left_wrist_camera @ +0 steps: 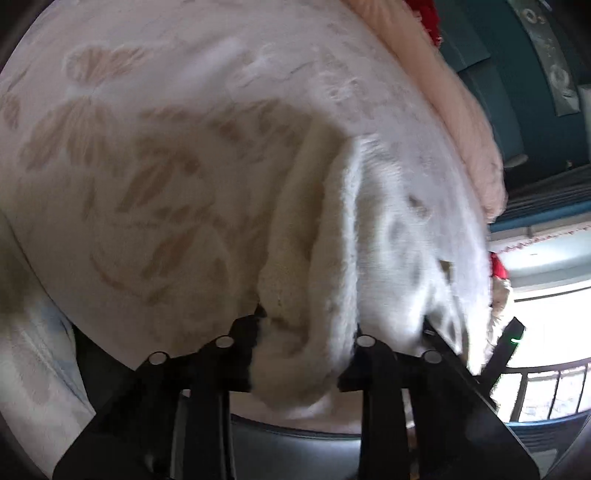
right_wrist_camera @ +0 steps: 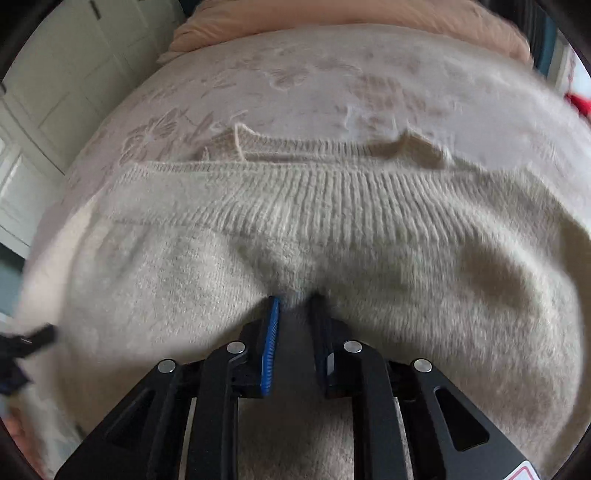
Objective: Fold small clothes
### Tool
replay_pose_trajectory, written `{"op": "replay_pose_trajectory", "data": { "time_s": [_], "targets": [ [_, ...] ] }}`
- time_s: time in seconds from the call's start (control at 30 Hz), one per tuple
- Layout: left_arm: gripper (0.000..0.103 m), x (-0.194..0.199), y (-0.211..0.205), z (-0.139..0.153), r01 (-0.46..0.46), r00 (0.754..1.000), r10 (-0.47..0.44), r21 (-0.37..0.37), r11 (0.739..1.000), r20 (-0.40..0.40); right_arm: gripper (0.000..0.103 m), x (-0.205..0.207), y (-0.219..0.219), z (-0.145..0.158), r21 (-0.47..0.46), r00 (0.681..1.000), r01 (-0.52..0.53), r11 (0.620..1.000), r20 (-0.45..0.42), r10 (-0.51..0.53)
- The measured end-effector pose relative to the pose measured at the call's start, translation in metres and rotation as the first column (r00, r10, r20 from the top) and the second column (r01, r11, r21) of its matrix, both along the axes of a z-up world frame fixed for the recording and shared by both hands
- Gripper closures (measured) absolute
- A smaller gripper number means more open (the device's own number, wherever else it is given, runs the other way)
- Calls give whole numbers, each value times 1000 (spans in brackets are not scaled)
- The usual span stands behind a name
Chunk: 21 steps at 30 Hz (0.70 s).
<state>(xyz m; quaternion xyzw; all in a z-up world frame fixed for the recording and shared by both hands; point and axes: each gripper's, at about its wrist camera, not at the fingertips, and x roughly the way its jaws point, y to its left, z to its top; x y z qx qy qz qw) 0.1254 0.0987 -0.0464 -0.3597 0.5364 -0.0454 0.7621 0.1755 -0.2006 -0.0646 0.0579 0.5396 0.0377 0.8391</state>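
Cream-coloured fuzzy knitted sweater [right_wrist_camera: 332, 236] spread over a bed covered by a pale plush blanket with faint tan flower and leaf patterns [right_wrist_camera: 303, 85]. Seen from the right wrist view with its ribbed band [right_wrist_camera: 295, 195] running across the middle and a second knitted edge [right_wrist_camera: 280, 144] lying just beyond it on the blanket. Bunched up into a ridge between the black fingers of the right hand-held gripper [right_wrist_camera: 293, 301], blue-ribbed pads pinching a fold of the knit, jaws nearly together, so gripping the sweater. In the left wrist view, a thick roll of the same cream knit [left_wrist_camera: 295, 258] rising from the left hand-held gripper [left_wrist_camera: 306, 332], pressed between its two black fingers, so also clamped on the sweater, with brighter white fleecy fabric [left_wrist_camera: 399, 229] draped just beside it on the right. Peach-pink padded quilt [left_wrist_camera: 476, 122] bordering the far edge of the bed, with a small patch of red fabric [left_wrist_camera: 428, 18] beyond it. White panelled cupboard doors [right_wrist_camera: 62, 74] off to the left in the right wrist view, a bright window [left_wrist_camera: 550, 317] low on the right in the left wrist view. Motion blur over much of both views.
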Motion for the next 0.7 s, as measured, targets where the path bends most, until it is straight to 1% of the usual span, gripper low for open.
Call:
{"op": "replay_pose_trajectory", "data": {
  "time_s": [0.03,0.1,0.13,0.17,0.23,0.27,0.3,0.33,0.37,0.4,0.43,0.47,0.5,0.53,0.57,0.6,0.63,0.67,0.7],
  "targets": [
    [80,1,-8,18,34,998,-35,11,999,46,83,-1,1,4,8,1000,0,1000,-3,0],
    [81,4,-33,55,112,985,-116,39,993,128,83,-7,-6,16,54,1000,-7,999,-1,7],
    [81,7,-57,81,171,967,-178,51,984,182,83,-12,-14,23,96,1000,-2,995,9,1],
    [81,9,-75,98,214,951,-221,58,975,216,83,-23,-30,33,168,999,22,986,31,-27],
    [81,12,-128,134,325,895,-337,92,941,290,81,-44,-63,45,261,994,76,962,59,-94],
    [81,12,-149,143,370,870,-383,103,923,310,75,-59,-80,53,296,988,105,949,73,-133],
    [81,12,-180,152,426,836,-439,114,898,329,70,-68,-92,58,312,984,125,942,84,-159],
    [80,11,-200,155,460,816,-472,121,880,333,62,-79,-106,63,322,977,150,935,95,-190],
    [78,10,-233,152,514,782,-530,140,846,329,57,-95,-128,69,325,968,185,927,104,-230],
    [71,7,-255,146,546,761,-566,157,823,317,55,-109,-144,72,324,960,211,922,107,-257],
    [61,2,-283,134,588,728,-616,188,787,302,53,-116,-155,74,322,955,232,918,106,-279],
    [54,-4,-299,123,603,711,-647,235,763,275,47,-125,-169,74,319,947,260,911,101,-306],
    [51,-15,-311,112,608,700,-670,287,740,247,45,-136,-186,75,320,936,294,901,94,-339],
    [51,-23,-314,107,616,688,-683,301,728,245,43,-146,-200,75,332,926,322,887,87,-368],
    [50,-37,-314,101,630,665,-703,315,710,254,42,-153,-207,76,345,920,333,878,84,-382],
    [43,-49,-309,97,630,652,-714,342,697,253,40,-161,-215,78,371,915,339,864,85,-395],
    [33,-57,-300,95,618,650,-720,380,688,246,34,-167,-220,78,401,911,338,852,89,-403],
    [28,-67,-286,91,587,659,-716,438,681,231,27,-167,-221,78,420,910,335,843,89,-406],
    [21,-71,-274,87,570,667,-711,464,678,222,23,-166,-222,74,459,910,327,826,84,-406]
  ]
}}
